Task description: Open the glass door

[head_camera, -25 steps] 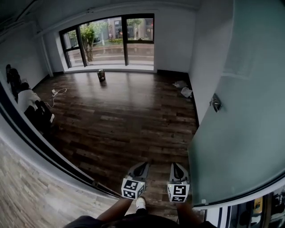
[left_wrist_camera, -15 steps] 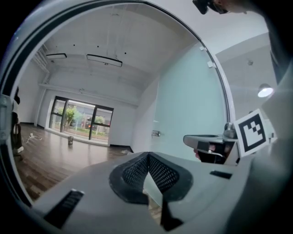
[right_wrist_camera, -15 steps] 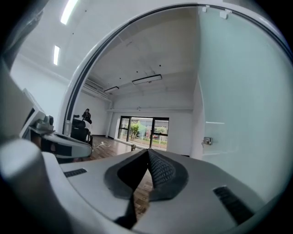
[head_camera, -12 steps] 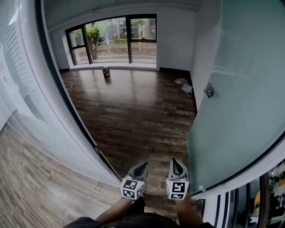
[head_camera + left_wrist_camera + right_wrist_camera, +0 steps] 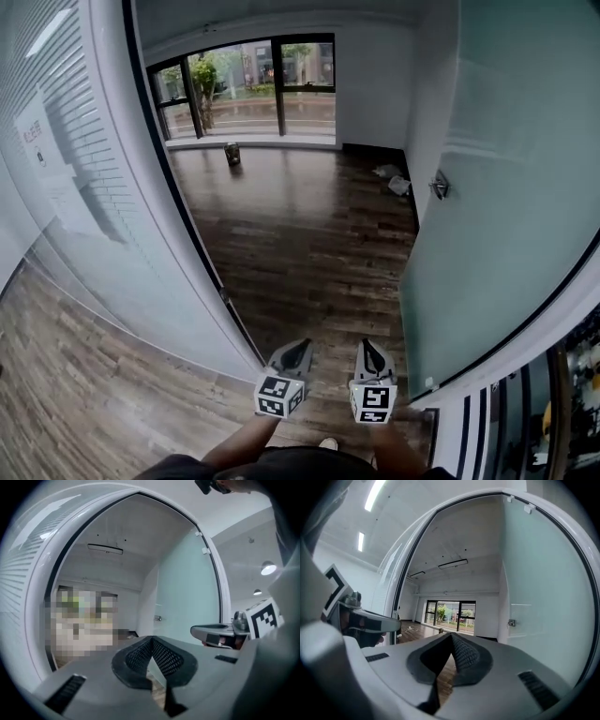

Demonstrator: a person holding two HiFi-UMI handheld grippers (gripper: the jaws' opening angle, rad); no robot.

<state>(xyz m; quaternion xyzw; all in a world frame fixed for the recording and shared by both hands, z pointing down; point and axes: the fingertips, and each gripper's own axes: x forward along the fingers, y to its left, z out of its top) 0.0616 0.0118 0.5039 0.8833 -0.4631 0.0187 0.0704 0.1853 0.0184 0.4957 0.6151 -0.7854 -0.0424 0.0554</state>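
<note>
Left tool [image 5: 304, 345] and right tool [image 5: 367, 343], jaws together.

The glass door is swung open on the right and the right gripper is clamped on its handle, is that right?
Not quite. The right gripper is shut on nothing, apart from the handle, as the right gripper view shows. The glass door does stand open on the right.

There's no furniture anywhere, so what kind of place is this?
Probably an empty office or shop room. A frosted glass door stands open on the right, the dark wood floor is nearly bare, and a big window sits in the far wall.
</note>
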